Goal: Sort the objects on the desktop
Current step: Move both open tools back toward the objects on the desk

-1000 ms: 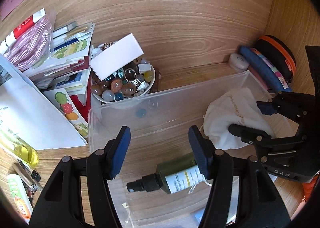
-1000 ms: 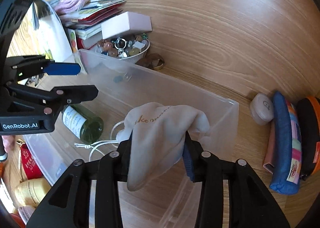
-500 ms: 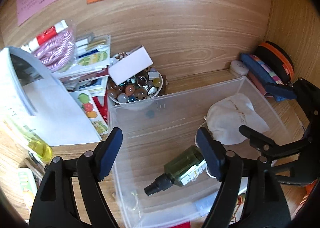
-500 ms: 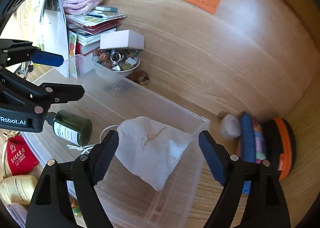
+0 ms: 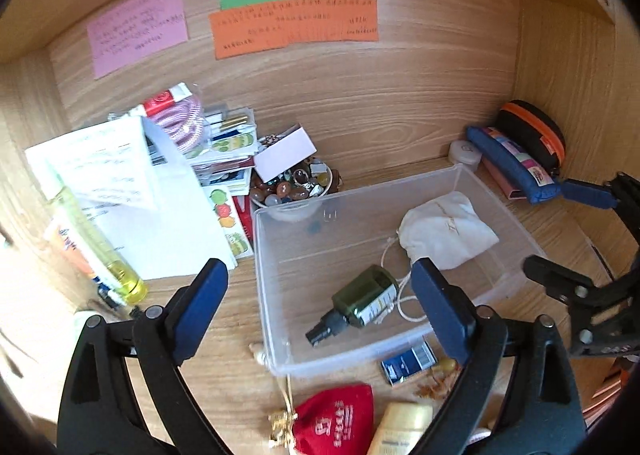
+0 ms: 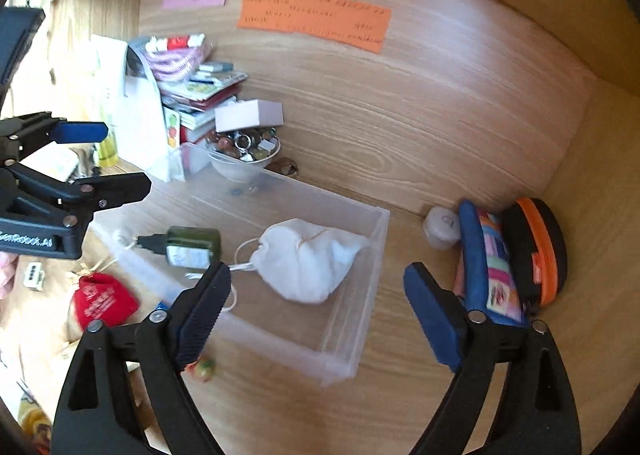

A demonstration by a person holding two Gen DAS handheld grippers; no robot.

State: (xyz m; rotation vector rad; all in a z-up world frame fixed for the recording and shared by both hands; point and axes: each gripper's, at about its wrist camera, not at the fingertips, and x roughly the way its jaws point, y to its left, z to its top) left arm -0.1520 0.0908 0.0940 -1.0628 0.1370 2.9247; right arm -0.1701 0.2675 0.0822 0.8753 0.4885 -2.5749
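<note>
Inside the clear plastic bin, a white drawstring pouch lies near its right wall, beside a green spray bottle. Left gripper and right gripper both gape, holding nothing.

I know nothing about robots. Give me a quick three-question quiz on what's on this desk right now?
1. True or false: the white pouch lies inside the clear bin.
2. Which lies beside the pouch in the bin: A) red pouch B) green spray bottle C) blue pencil case?
3. Fill in: the left gripper and the right gripper are both ____.

Key: 1 true; 2 B; 3 open, holding nothing.
</note>
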